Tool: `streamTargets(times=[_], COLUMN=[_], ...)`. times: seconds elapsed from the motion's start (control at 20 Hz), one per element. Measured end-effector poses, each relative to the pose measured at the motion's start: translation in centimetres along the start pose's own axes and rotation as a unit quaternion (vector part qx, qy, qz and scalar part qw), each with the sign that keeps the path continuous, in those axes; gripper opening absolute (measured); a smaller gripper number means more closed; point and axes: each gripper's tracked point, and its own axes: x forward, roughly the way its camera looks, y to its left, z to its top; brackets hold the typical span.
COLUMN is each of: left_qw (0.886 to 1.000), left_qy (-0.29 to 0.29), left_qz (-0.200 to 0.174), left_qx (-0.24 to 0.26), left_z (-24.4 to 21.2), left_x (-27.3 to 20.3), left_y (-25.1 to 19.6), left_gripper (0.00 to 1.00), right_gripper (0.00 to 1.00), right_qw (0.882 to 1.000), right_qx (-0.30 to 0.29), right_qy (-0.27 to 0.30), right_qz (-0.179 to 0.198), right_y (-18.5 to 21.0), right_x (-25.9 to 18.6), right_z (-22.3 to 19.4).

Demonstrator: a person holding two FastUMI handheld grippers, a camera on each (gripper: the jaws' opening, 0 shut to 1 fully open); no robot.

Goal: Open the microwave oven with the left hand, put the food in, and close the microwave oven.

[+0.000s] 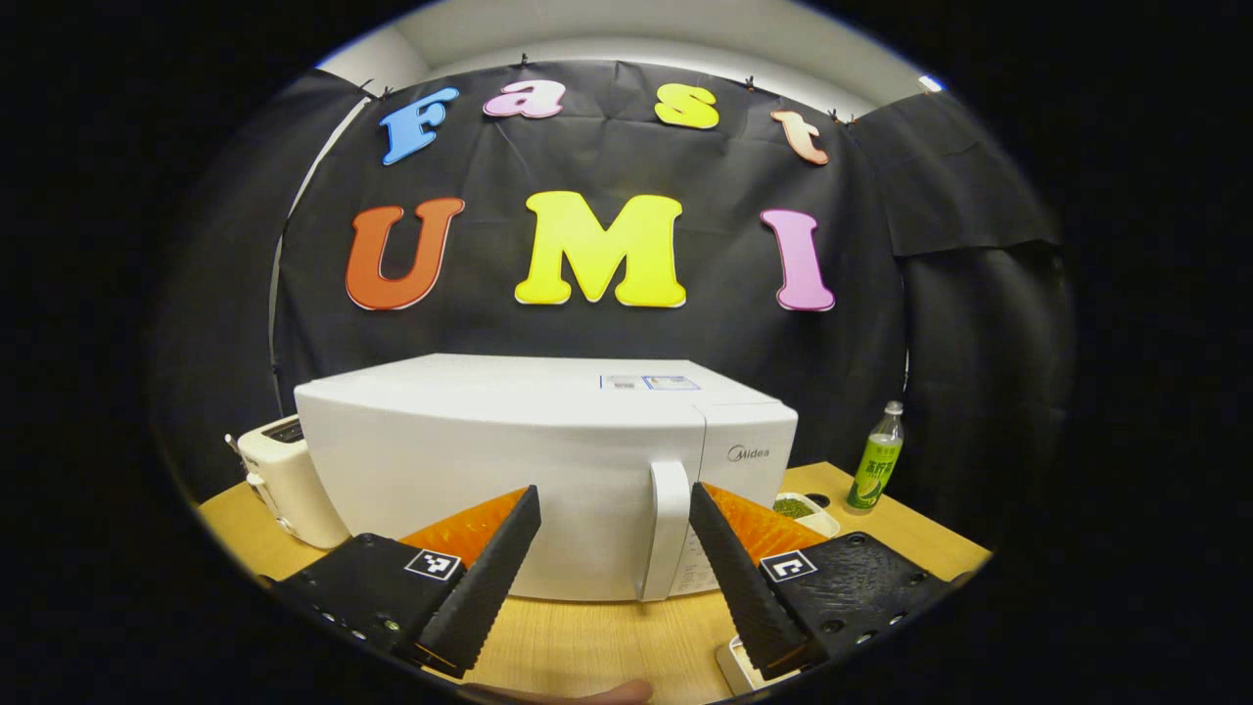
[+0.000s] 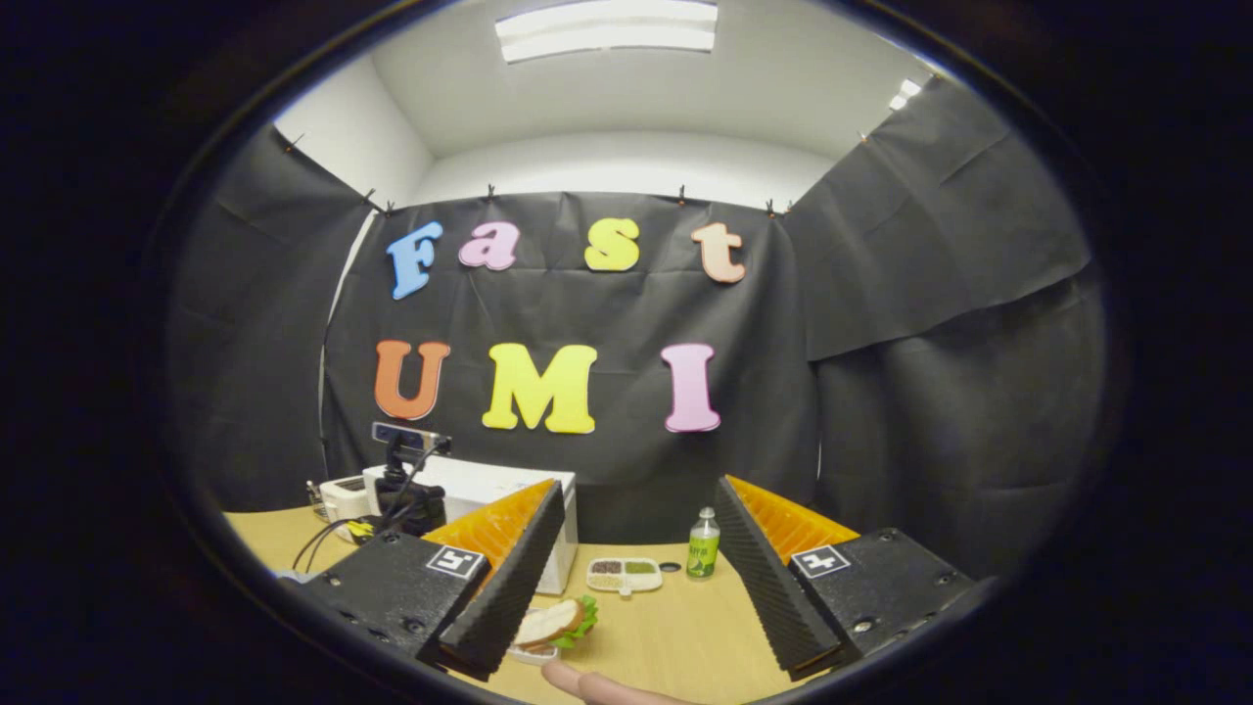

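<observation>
Now my left gripper is spread wide near the shut white boxy microwave oven, whose stiff vertical white handle looks best to grab. My right gripper, also apart, hovers near the soft, squashable sandwich on its small plate on the wooden table.

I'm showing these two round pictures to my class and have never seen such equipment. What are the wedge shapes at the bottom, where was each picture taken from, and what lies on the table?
No robot here: a person holds a two-finger gripper in each hand, and a camera rides on each, looking forward between its fingers. Those wedges are the fingers. The left gripper is open, empty, and faces the closed white box-shaped microwave oven, near its upright white door handle. The right gripper is open and empty too. On the light wooden table lie a sandwich with green lettuce, a small white tray of seeds, a green-labelled clear bottle and a cream toaster.
</observation>
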Motion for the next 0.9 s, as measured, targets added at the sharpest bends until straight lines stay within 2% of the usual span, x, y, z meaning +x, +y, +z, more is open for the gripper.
streamTargets(times=[0.05, 0.1, 0.15, 0.2, 0.25, 0.3, 0.35, 0.4, 0.45, 0.5, 0.7, 0.85, 0.9], left_qw=[1.0, 1.0, 1.0, 1.0, 1.0, 1.0, 1.0, 1.0, 1.0, 1.0, 0.999, 0.999, 1.0], left_qy=[0.004, 0.007, 0.006, 0.01, 0.009, 0.009, 0.002, 0.003, 0.008, -0.003, -0.021, -0.012, -0.008], left_qz=[0.002, -0.003, -0.009, -0.015, -0.021, -0.02, -0.013, -0.01, -0.006, 0.0, 0.026, 0.029, 0.022], left_qx=[0.003, 0.003, 0.002, 0.0, 0.001, 0.003, 0.005, 0.008, 0.004, 0.005, 0.028, 0.021, 0.017], left_z=[-0.8, -1.5, -1.9, -2.4, -2.6, -2.6, -2.6, -2.8, -3.2, -2.9, -2.9, -3.1, -3.2], left_x=[0.8, 1.3, 1.7, 2.0, 2.4, 2.5, 3.0, 3.4, 3.6, 3.6, 3.6, 3.8, 3.8], left_y=[-0.1, -0.5, -0.9, -1.2, -1.4, -1.3, -1.0, -0.8, -0.8, -0.8, -0.5, -0.9, -1.4], left_gripper=[0.95, 0.82, 0.91, 0.9, 0.86, 0.72, 0.72, 0.6, 0.66, 0.67, 0.65, 0.63, 0.61], right_gripper=[0.92, 0.99, 0.99, 0.99, 0.99, 0.92, 0.99, 0.99, 0.99, 0.99, 0.99, 0.99, 0.91], right_qw=[1.0, 0.999, 0.999, 0.999, 0.999, 0.999, 0.999, 0.998, 0.998, 0.998, 0.998, 0.998, 0.998], right_qx=[0.008, 0.016, 0.022, 0.026, 0.028, 0.028, 0.03, 0.032, 0.034, 0.036, 0.039, 0.035, 0.034], right_qy=[0.011, 0.023, 0.034, 0.039, 0.042, 0.043, 0.045, 0.046, 0.046, 0.045, 0.05, 0.054, 0.055], right_qz=[0.009, 0.017, 0.019, 0.016, 0.011, 0.009, 0.008, 0.007, 0.006, 0.006, 0.0, -0.006, -0.008], right_y=[0.1, 0.1, -0.2, -0.7, -1.2, -1.4, -1.7, -1.8, -1.9, -2.1, -3.0, -3.7, -4.0], right_x=[0.2, 0.4, 0.8, 1.1, 1.2, 1.4, 1.5, 1.6, 1.6, 1.8, 2.1, 2.0, 2.0], right_z=[-0.7, -1.2, -1.8, -2.2, -2.6, -2.9, -3.1, -3.4, -3.4, -3.5, -4.2, -4.7, -4.7])
